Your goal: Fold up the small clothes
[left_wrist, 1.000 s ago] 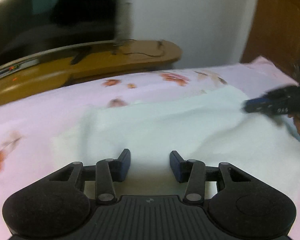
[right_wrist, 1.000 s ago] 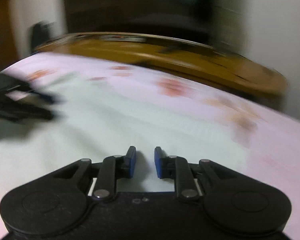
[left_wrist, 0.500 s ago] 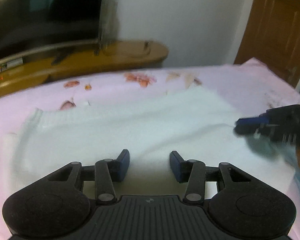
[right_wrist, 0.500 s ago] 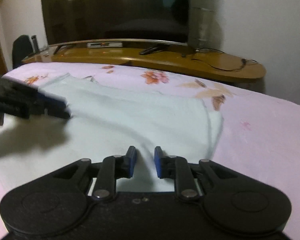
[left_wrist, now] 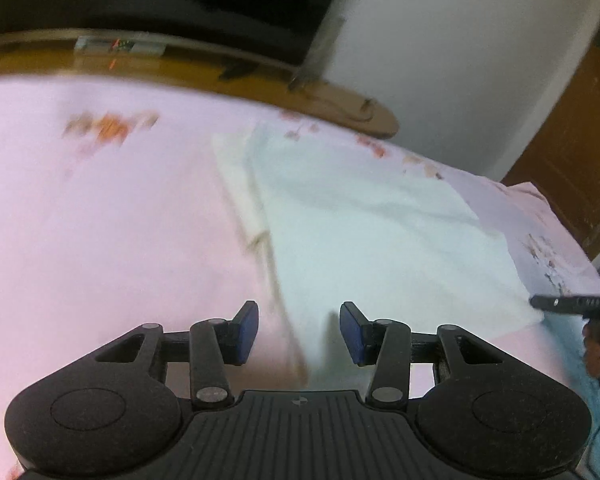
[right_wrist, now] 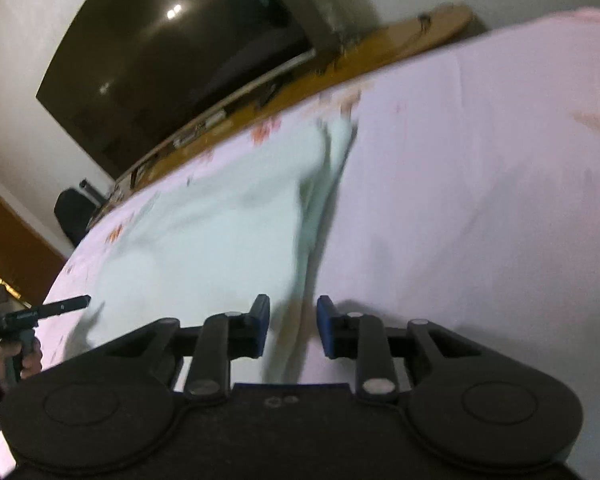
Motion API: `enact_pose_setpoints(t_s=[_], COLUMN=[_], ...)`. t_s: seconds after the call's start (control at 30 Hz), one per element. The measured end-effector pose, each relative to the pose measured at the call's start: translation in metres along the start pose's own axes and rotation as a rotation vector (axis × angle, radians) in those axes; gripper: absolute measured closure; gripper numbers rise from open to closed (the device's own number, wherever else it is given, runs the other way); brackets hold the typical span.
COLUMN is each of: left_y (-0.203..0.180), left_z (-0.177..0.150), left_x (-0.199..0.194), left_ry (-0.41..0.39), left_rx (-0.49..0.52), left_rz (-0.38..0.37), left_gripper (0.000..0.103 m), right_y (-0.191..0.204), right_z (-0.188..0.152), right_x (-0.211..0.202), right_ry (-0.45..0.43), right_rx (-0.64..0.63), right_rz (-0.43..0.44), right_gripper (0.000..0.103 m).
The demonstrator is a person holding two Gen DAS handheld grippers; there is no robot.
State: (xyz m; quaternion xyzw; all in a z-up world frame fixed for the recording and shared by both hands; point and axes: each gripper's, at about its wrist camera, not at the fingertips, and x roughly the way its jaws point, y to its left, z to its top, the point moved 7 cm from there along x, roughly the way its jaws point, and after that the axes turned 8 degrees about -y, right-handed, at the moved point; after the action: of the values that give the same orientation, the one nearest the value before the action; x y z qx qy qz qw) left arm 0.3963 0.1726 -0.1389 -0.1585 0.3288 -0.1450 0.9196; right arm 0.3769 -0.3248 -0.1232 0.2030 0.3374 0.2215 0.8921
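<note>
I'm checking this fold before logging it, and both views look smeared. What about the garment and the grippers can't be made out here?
- White garment, left wrist view: motion blur smears its left edge; layers can't be counted.
- Same garment, right wrist view: its near end runs under the right gripper, hidden by the body.
- Left gripper, right wrist view: mostly cut off by the frame edge.
- Floral print on the pink sheet: blurred in both views.

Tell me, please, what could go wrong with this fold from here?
Both claws are open, each straddling a side edge of the garment. The left claw could pinch the pink sheet along with the cloth. The layered edge at the right claw may be only partly caught, leaving the fold uneven.
</note>
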Motion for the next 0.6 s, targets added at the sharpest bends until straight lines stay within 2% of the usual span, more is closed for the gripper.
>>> enact_pose_setpoints(t_s=[0.1, 0.23, 0.33, 0.37, 0.4, 0.43, 0.5, 0.57, 0.6], left_y=[0.004, 0.0, -0.003, -0.004, -0.004, -0.004, -0.005, -0.003, 0.001], left_z=[-0.013, -0.019, -0.019, -0.019, -0.02, -0.018, -0.012, -0.012, -0.015], left_x=[-0.003, 0.003, 0.009, 0.013, 0.013, 0.013, 0.006, 0.002, 0.003], left_ry=[0.007, 0.016, 0.022, 0.02, 0.023, 0.023, 0.004, 0.015, 0.038], left_rx=[-0.077, -0.129, -0.141, -0.147, -0.15, -0.169, -0.187, -0.149, -0.116], left_rz=[-0.032, -0.103, -0.126, -0.139, -0.145, -0.163, -0.209, -0.19, -0.15], left_gripper=[0.058, 0.058, 0.058, 0.073, 0.101, 0.101, 0.101, 0.101, 0.101], right_y=[0.007, 0.012, 0.011, 0.012, 0.013, 0.015, 0.02, 0.022, 0.024], right_z=[-0.015, -0.016, -0.013, -0.011, -0.009, -0.01, -0.009, -0.006, -0.006], right_x=[-0.007, -0.004, -0.001, -0.002, -0.001, -0.003, -0.008, -0.019, -0.023], right_ry=[-0.006, -0.011, -0.007, -0.014, -0.017, -0.015, -0.008, -0.012, -0.014], right_rx=[0.019, 0.03, 0.012, 0.008, -0.001, -0.012, -0.029, -0.015, -0.023], right_rz=[0.026, 0.059, 0.057, 0.06, 0.063, 0.06, 0.079, 0.11, 0.113], right_gripper=[0.087, 0.088, 0.088, 0.089, 0.093, 0.099, 0.099, 0.099, 0.099])
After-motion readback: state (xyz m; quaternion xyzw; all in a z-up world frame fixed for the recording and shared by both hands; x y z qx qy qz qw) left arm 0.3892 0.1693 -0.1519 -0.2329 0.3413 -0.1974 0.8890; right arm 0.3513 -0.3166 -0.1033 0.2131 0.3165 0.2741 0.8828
